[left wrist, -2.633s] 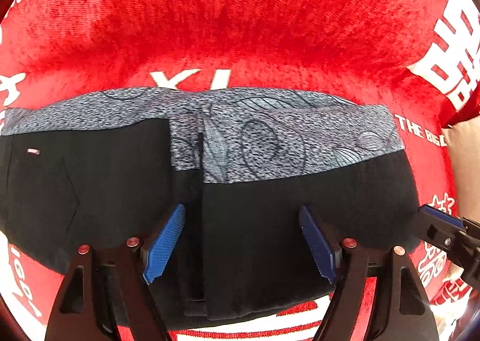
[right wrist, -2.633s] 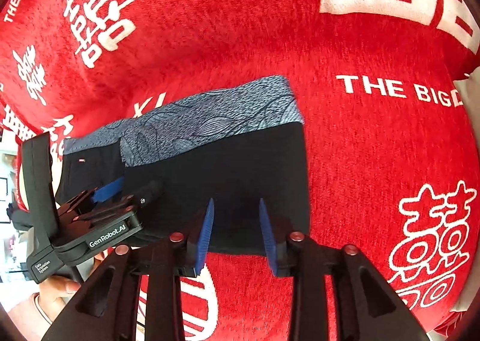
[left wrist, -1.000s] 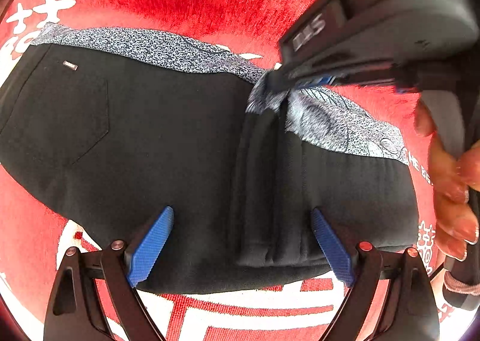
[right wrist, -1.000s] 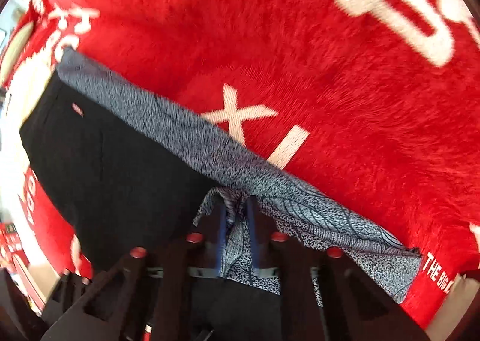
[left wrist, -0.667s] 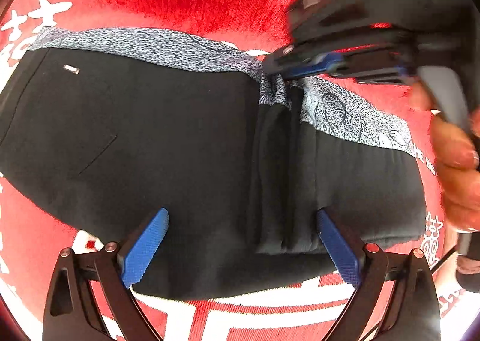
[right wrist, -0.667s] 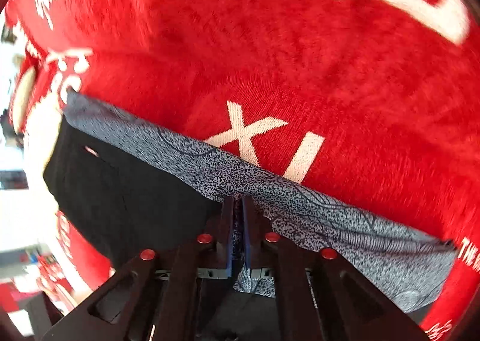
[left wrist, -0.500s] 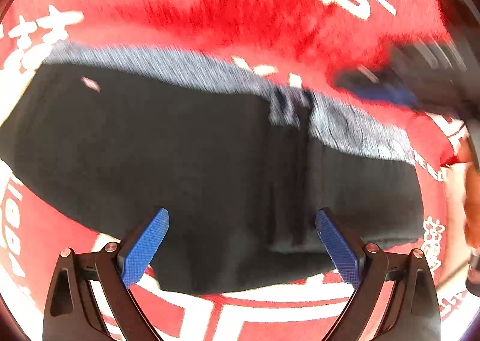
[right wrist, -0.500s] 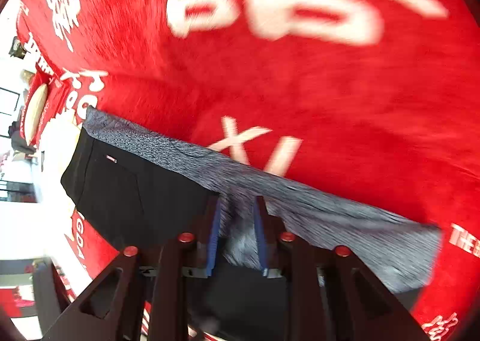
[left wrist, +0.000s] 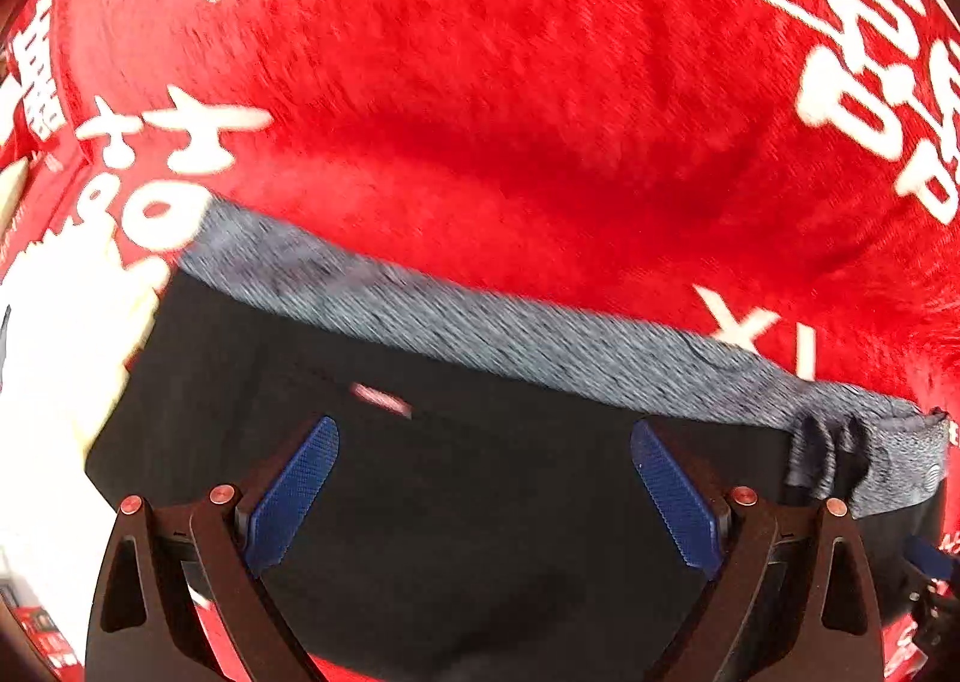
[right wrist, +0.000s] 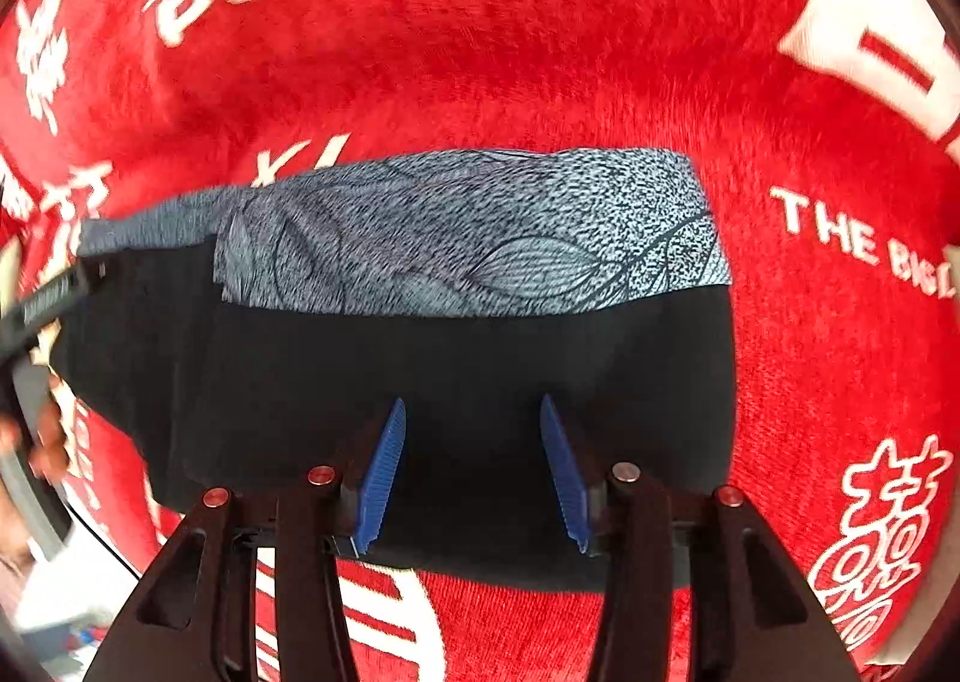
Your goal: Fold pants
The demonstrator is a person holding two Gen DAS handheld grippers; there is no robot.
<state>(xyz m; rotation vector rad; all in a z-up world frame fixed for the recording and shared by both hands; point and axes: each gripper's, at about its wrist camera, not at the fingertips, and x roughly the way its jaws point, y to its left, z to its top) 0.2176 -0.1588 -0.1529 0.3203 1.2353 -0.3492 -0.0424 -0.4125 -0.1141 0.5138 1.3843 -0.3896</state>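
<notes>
The pants (right wrist: pixel 456 358) lie flat in a compact black block, with a grey leaf-patterned waistband (right wrist: pixel 480 238) along the far edge. One part is folded over the rest: in the right wrist view a layer's edge runs down the left portion, and a small bunch of fabric (left wrist: pixel 834 454) sits at the band's right end in the left wrist view. The folding looks well advanced, though another fold across, or a smoothing of that bunch, may be left. A small pale label (left wrist: pixel 381 400) shows on the black cloth, blurred.

The pants rest on a red plush cloth (right wrist: pixel 540 51) with white lettering; no edge of whatever carries it can be made out.

The left tool (left wrist: pixel 480 496) stands spread wide above the black fabric with nothing between its pads. The right tool (right wrist: pixel 474 472) is about half spread and opening, likewise holding nothing.
</notes>
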